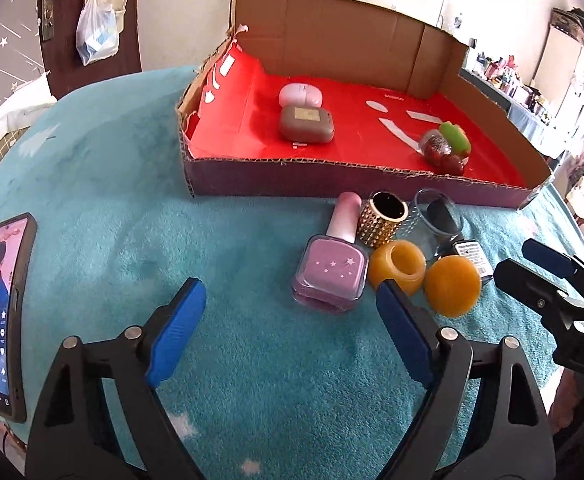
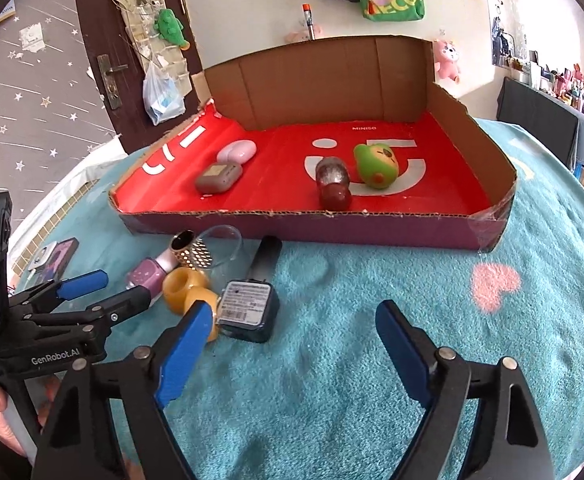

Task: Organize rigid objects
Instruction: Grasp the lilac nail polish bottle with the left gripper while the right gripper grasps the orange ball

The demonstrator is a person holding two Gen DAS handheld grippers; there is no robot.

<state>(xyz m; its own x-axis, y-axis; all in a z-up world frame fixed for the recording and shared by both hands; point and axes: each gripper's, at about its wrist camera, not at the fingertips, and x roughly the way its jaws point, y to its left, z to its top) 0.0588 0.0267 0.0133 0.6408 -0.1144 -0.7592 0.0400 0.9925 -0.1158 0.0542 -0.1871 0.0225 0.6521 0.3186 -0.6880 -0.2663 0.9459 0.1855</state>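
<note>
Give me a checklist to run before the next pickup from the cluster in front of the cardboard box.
1. Left tongs open and empty: ok.
2. Right tongs open and empty: ok.
3. Free floor space in the cardboard box: ok, bare red floor between the grey case and the dark red bottle.
4. Pink nail polish bottle lying apart from its neighbours: not ok, the amber ring crowds it.
5. Tongs clear of each other: ok.
6. Glass cup steady: cannot tell.
</note>
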